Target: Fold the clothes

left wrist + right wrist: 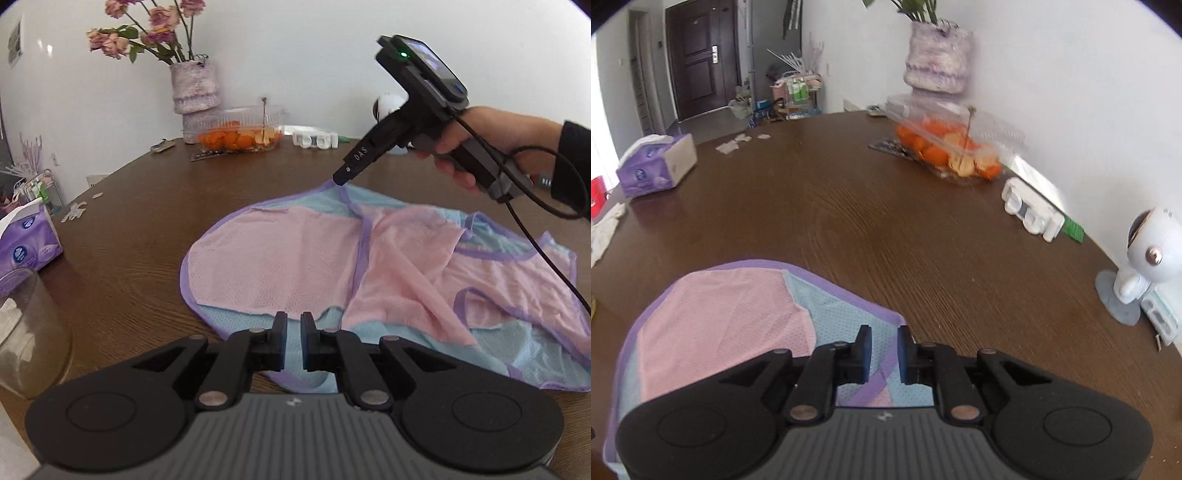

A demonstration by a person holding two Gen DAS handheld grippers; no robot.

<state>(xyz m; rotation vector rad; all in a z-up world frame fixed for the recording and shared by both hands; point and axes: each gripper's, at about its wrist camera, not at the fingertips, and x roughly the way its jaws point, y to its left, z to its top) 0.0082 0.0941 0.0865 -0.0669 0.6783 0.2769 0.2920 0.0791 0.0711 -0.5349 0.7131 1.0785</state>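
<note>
Table: brown wood-grain table [140, 236], the biggest thing in my two views; everything else sits on it.
Garment: pink and pale-blue mesh garment [332, 266] with purple trim, spread out but rumpled in the middle of the table, one pink panel folded loosely over another; I see its far edge in the right wrist view too [716, 321].
Left gripper: my left gripper [293, 339] sits low over the near blue edge of the garment, its fingers parted by a narrow gap with blue cloth showing through; whether the tips touch the cloth I cannot tell.
Right gripper: my right gripper [883, 354] has its fingers apart with a gap, cloth and purple trim visible between them; from the left wrist view its tip [341, 177] meets the far purple hem, and I cannot tell whether it has any cloth in its grasp.
Vase: pale knitted-look vase [194, 92] with dried pink flowers, by the wall.
Tissue pack: purple tissue pack [27, 243], at the left edge.
Fruit box: clear box of orange fruit [240, 133], just beside the vase.
White figure: small white robot-shaped figure [1145, 254] near the wall.
</note>
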